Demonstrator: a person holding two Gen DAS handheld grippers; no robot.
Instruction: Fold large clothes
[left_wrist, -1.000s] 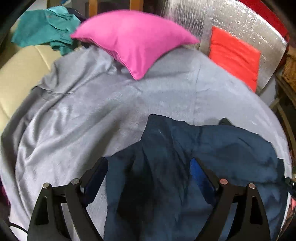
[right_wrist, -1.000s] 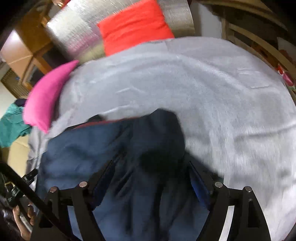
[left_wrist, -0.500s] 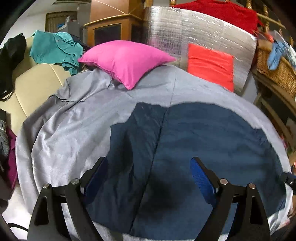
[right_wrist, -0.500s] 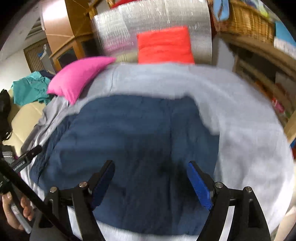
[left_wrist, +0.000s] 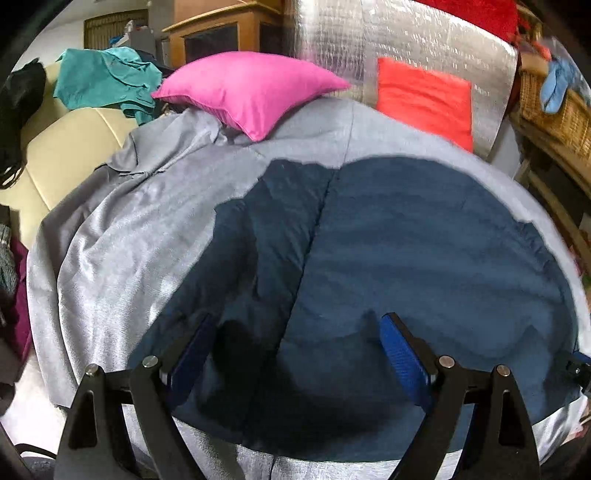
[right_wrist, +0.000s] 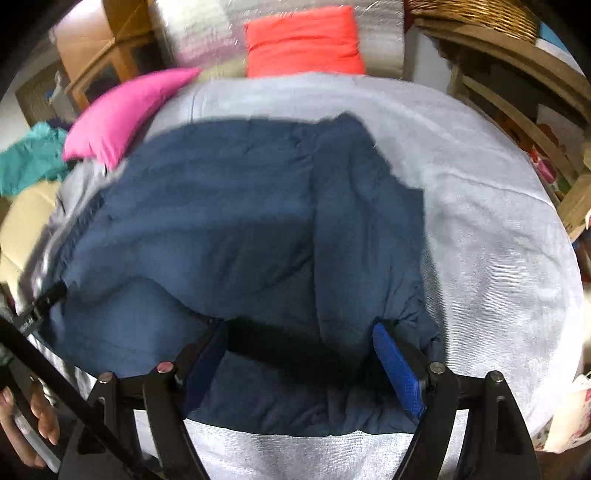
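Navy garment (left_wrist: 388, 258), soft matte cloth with a long seam, lies spread flat at centre of the napped grey blanket (left_wrist: 129, 229). Left gripper (left_wrist: 295, 354) and right gripper (right_wrist: 299, 354), both at 6 o'clock: blue ribbed pads wide apart, gripping nothing. Plump pink cushion (left_wrist: 247, 88) at 11 o'clock.

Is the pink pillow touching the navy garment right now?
Apart. The left wrist view shows a strip of grey blanket between the pink pillow and the navy garment.
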